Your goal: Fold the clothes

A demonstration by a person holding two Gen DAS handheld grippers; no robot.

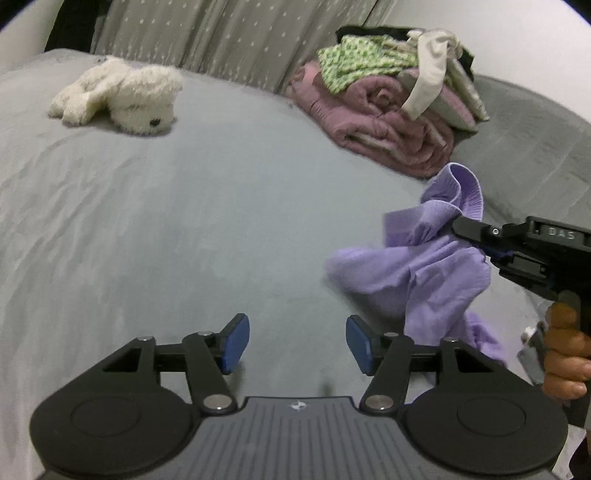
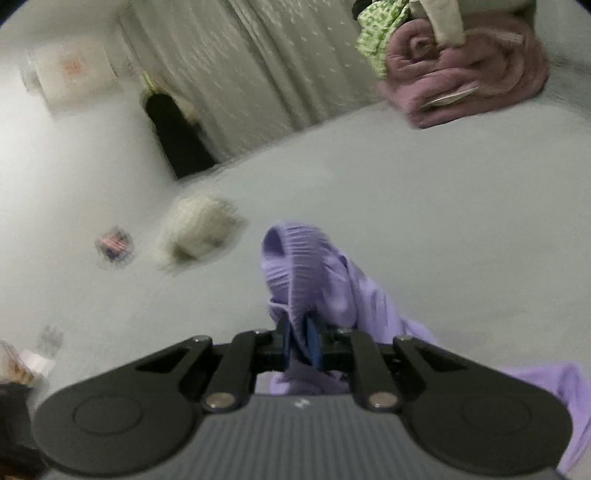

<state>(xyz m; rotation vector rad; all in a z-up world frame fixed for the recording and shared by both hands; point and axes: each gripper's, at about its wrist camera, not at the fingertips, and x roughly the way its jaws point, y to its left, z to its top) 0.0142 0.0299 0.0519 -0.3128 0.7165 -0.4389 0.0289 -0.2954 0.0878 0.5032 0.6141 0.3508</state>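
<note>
A crumpled lilac garment [image 1: 424, 269] hangs at the right over the grey bed [image 1: 203, 221], its ribbed hem curled up on top. My right gripper [image 1: 448, 227] comes in from the right, held by a hand [image 1: 565, 354], and is shut on a bunch of that fabric near the hem. In the right wrist view the lilac garment [image 2: 314, 273] is pinched between the blue pads [image 2: 314, 345] of the right gripper [image 2: 301, 347]. My left gripper [image 1: 297, 343] hovers low over the bare sheet, left of the garment, open with nothing between its fingers.
A white plush dog [image 1: 122, 96] lies at the far left of the bed. At the back right sits a heap of clothes [image 1: 391, 96]: a rolled pink blanket with green patterned and cream pieces on top. A patterned grey curtain [image 1: 221, 33] hangs behind.
</note>
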